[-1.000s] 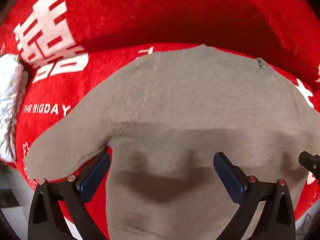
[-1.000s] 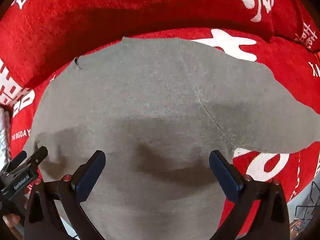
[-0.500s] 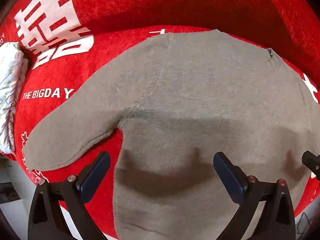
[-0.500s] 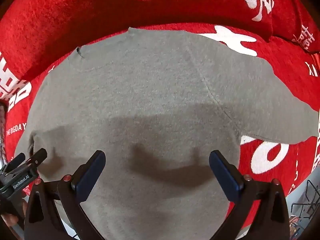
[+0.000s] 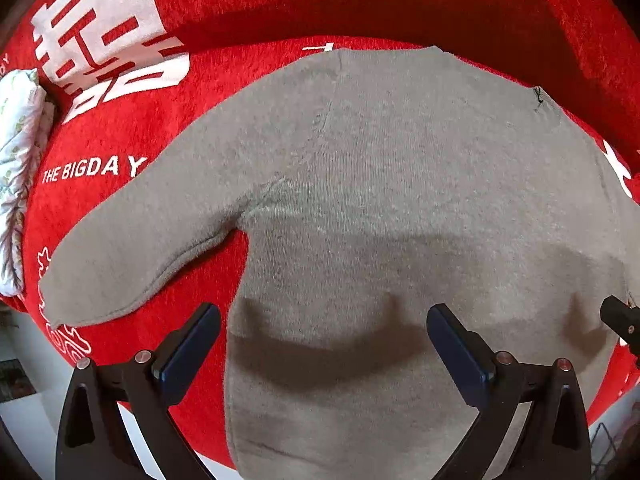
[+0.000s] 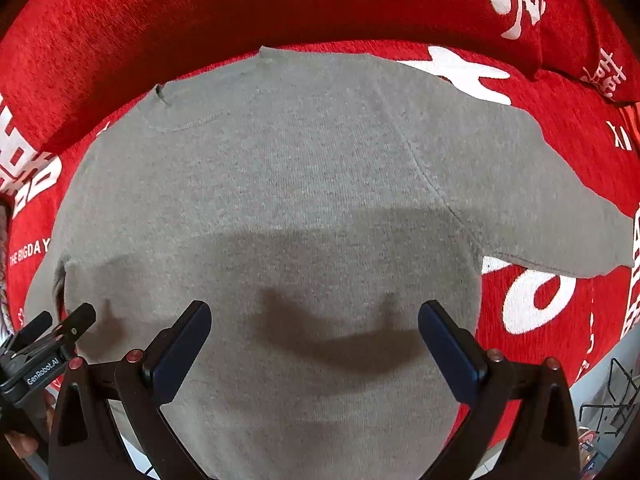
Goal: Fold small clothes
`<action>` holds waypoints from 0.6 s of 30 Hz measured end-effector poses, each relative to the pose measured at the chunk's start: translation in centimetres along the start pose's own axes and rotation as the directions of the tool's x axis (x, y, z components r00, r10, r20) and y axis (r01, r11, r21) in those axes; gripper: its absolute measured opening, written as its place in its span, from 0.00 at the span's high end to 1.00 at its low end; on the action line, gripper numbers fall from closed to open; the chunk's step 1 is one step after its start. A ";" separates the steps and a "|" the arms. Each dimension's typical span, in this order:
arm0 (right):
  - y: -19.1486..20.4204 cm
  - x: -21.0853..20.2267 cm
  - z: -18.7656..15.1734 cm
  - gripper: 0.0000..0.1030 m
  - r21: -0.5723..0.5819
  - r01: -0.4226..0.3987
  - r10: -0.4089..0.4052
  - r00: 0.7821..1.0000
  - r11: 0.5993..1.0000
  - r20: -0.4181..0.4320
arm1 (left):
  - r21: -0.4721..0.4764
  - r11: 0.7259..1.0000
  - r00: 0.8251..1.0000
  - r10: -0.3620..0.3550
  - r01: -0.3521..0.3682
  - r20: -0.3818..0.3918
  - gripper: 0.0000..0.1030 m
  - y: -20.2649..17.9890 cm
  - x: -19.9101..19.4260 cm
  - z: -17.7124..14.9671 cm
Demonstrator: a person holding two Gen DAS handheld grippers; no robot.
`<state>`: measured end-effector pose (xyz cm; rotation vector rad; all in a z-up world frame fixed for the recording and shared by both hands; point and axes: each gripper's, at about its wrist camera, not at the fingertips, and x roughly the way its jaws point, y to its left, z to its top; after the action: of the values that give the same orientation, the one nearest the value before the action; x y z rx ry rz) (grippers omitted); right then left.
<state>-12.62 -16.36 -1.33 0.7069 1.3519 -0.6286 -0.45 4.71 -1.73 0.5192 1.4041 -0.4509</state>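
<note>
A small grey knit sweater (image 5: 380, 184) lies flat on a red cover, neck at the far side, sleeves spread to both sides. It also fills the right wrist view (image 6: 280, 200). Its left sleeve (image 5: 132, 248) reaches down-left, and its right sleeve (image 6: 552, 216) reaches right. My left gripper (image 5: 324, 344) is open and empty, hovering above the lower body of the sweater. My right gripper (image 6: 314, 340) is open and empty above the same area, further right. Each gripper's tip shows at the edge of the other's view.
The red plush cover (image 5: 120, 152) with white lettering drapes a sofa seat and its backrest (image 6: 280, 4). A white patterned cloth (image 5: 20, 152) lies at the far left. A wire rack (image 6: 612, 404) stands on the floor at the lower right.
Both grippers have drawn back and up from the sweater, so more of it and both sleeves show. Jaws stay open.
</note>
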 end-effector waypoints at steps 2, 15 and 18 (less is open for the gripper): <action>0.0 0.0 0.1 0.00 -0.006 0.001 -0.001 1.000 1.000 0.000 | -0.003 1.000 1.000 0.001 -0.001 -0.003 0.00 -0.1 0.0 0.1; 0.2 0.0 -0.4 0.00 -0.013 0.007 -0.007 1.000 1.000 0.000 | -0.012 1.000 1.000 -0.006 0.006 -0.011 0.00 -0.2 0.1 0.6; 0.0 -0.1 -0.5 0.00 -0.017 0.007 -0.007 1.000 1.000 -0.001 | -0.012 1.000 1.000 -0.007 0.007 -0.012 0.00 -0.1 0.1 0.6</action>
<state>-12.92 -15.95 -1.31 0.6887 1.3597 -0.6215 -0.04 4.31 -1.83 0.5080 1.4196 -0.4449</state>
